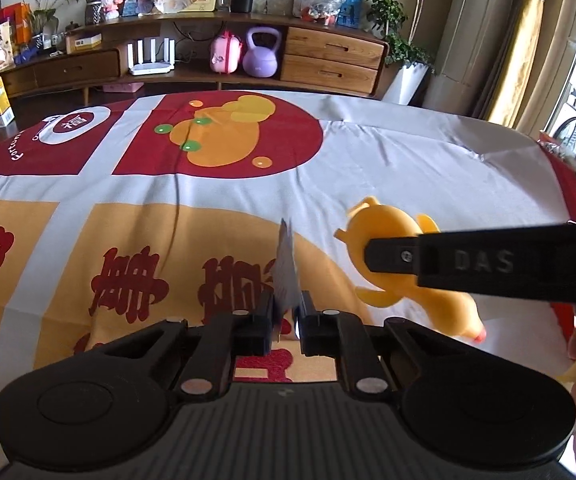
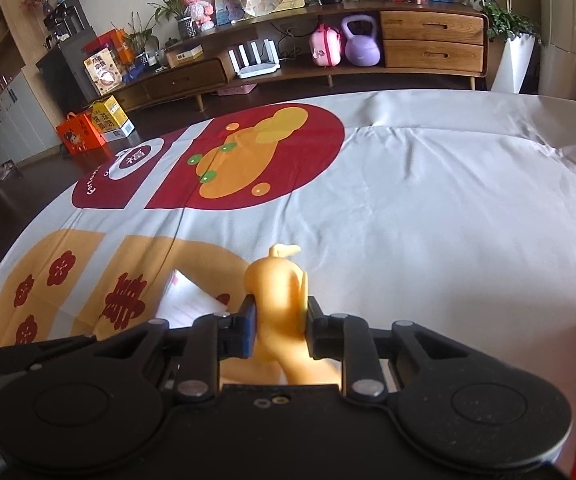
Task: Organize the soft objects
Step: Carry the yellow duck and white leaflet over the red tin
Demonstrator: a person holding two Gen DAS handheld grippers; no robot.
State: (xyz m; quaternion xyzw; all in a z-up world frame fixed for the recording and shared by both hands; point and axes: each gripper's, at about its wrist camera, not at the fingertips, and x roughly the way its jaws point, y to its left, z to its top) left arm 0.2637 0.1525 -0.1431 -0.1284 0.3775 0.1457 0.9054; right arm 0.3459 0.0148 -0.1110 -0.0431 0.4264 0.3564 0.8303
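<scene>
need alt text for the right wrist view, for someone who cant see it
The right gripper is shut on a soft yellow rubber chicken, held above a tablecloth printed in red, orange and grey. A white sheet of paper shows just left of the toy, and a wooden sideboard with a purple kettlebell lines the far wall.

Your left gripper (image 1: 286, 312) and right gripper (image 2: 280, 320) were matte black, with round side housings, silver screw heads, and blue-edged jaws on the right. "DAS" was embossed on one finger (image 1: 483, 262).
</scene>
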